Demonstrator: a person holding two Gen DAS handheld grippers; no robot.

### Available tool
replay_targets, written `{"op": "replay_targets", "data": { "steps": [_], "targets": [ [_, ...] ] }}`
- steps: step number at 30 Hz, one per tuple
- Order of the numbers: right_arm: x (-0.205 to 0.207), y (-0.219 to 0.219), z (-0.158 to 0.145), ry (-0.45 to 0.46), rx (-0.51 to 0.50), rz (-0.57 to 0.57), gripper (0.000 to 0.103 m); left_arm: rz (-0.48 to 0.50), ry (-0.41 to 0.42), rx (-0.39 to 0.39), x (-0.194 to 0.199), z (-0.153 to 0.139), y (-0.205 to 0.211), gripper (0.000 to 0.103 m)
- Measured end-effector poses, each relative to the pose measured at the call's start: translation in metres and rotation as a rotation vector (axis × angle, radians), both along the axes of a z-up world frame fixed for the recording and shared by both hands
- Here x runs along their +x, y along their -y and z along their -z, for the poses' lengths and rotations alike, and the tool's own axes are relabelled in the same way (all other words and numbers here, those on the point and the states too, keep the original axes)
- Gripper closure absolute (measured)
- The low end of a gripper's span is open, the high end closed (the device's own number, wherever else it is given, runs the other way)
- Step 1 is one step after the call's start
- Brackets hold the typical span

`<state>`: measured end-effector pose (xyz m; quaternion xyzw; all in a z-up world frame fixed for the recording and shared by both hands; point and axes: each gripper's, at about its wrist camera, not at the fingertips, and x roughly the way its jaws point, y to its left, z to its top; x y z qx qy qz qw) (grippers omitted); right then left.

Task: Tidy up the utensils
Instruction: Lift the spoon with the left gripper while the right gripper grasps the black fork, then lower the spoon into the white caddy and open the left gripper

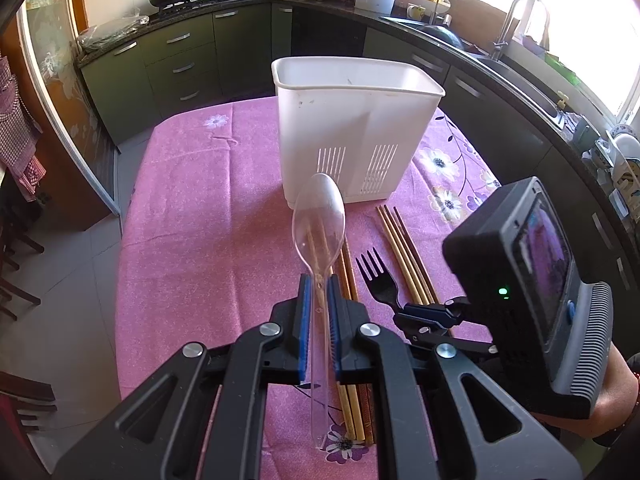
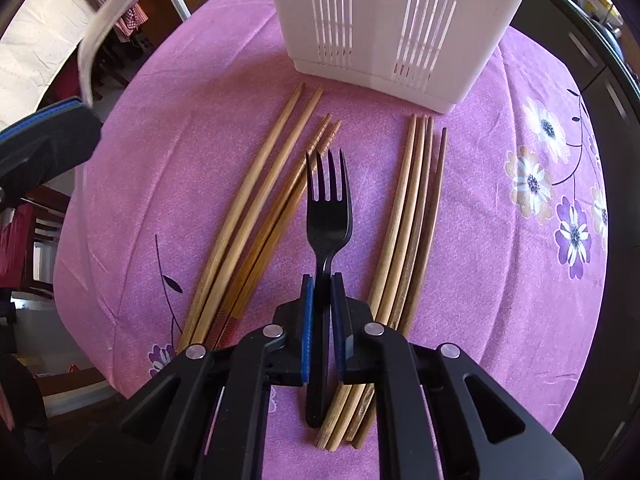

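The left gripper (image 1: pixel 319 280) is pinched on the handle of a clear plastic spoon (image 1: pixel 320 220), its blue pads pressed against the thin stem from both sides. The spoon is see-through and colourless, with a broad oval bowl pointing away from the camera toward the white utensil holder (image 1: pixel 352 128); its long handle runs back between the fingers and ends over the tablecloth. It is lifted off the surface.

The right gripper (image 2: pixel 322 280) is closed on a black plastic fork (image 2: pixel 328 208). The fork is matte black, with four short tines pointing toward the holder and a narrow neck caught between the pads; the end of its handle shows below the jaws. Whether it rests on the cloth or is raised cannot be told.

The holder is a tall white rectangular tub with two panels of vertical slots low on its near wall, standing upright on the pink flowered tablecloth (image 2: pixel 520 300). Two groups of wooden chopsticks (image 2: pixel 256 216) lie flat on the cloth, one on each side of the fork, tips toward the holder.
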<state>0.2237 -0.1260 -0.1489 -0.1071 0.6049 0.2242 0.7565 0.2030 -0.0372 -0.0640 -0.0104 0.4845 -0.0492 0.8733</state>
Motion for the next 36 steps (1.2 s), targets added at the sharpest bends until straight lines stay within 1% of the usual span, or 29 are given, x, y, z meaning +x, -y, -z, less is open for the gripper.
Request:
{"op": "replay_targets", "data": {
  "steps": [5,10,12,14,15,16,18,21,26,27,29,34,36],
  "targets": [
    [-0.011,0.023,-0.038,0.066,0.163,0.017,0.094,0.0,0.051,-0.024,0.0,-0.028,-0.001,0.095],
    [-0.018,0.064,-0.071,0.154,0.329,0.053,0.094,-0.004,0.173,-0.076,0.007,-0.078,-0.001,0.095],
    [-0.022,0.078,-0.079,0.176,0.388,0.064,0.094,-0.014,0.246,-0.114,0.014,-0.1,-0.003,0.095],
    [-0.026,0.086,-0.084,0.201,0.421,0.072,0.094,-0.014,0.349,-0.156,0.022,-0.12,-0.003,0.095],
    [-0.028,0.1,-0.09,0.208,0.435,0.074,0.094,-0.013,0.403,-0.166,0.026,-0.128,-0.002,0.095],
    [-0.031,0.105,-0.092,0.211,0.447,0.074,0.094,-0.015,0.46,-0.166,0.032,-0.135,0.0,0.095],
    [-0.031,0.109,-0.092,0.213,0.459,0.077,0.094,-0.043,0.553,-0.136,0.045,-0.143,0.005,0.094],
    [-0.032,0.119,-0.093,0.209,0.475,0.078,0.094,-0.066,0.627,-0.125,0.071,-0.142,0.008,0.094],
    [-0.025,0.129,-0.09,0.236,0.474,0.088,0.094,-0.091,0.686,-0.08,0.105,-0.124,0.014,0.095],
    [-0.025,0.13,-0.091,0.242,0.474,0.09,0.094,-0.092,0.684,-0.074,0.109,-0.118,0.013,0.094],
    [-0.022,0.131,-0.094,0.253,0.477,0.091,0.094,-0.097,0.652,-0.069,0.116,-0.106,0.012,0.094],
    [-0.008,0.129,-0.114,0.301,0.486,0.094,0.094,-0.089,0.581,-0.059,0.116,-0.079,0.009,0.093],
    [0.0,0.127,-0.129,0.341,0.491,0.099,0.094,-0.089,0.562,-0.048,0.113,-0.074,0.006,0.078]
  ]
}}
